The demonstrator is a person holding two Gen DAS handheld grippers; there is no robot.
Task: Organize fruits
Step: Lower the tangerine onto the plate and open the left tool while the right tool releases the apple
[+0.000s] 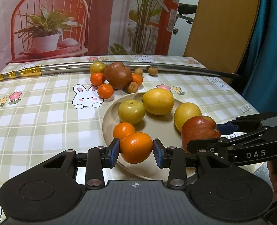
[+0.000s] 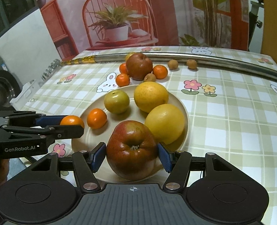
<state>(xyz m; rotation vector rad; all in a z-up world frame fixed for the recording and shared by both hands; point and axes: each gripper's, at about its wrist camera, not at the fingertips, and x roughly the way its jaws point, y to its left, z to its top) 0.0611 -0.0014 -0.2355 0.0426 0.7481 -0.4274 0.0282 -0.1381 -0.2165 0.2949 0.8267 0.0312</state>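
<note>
**Two fruits clamped over the plate**

Left claw [image 1: 136,148] closed on a mandarin [image 1: 136,147], pads pinching its sides, poised at the plate's [image 1: 157,131] 7 o'clock edge beside a second mandarin [image 1: 123,130] already resting there. Probably mid-placement, citrus grouped with citrus. Toward the plate's centre: a green fruit [image 1: 131,111], then two yellow fruits [image 1: 158,101] at 12 and 2 o'clock. Right claw [image 2: 131,154] gripping a red apple [image 2: 131,150] at the near rim, held across its widest part, likely to keep it from rolling. Farther back on the desk [image 1: 44,112], at 11 o'clock from the plate, a loose cluster [image 1: 117,75] not yet sorted.
</note>
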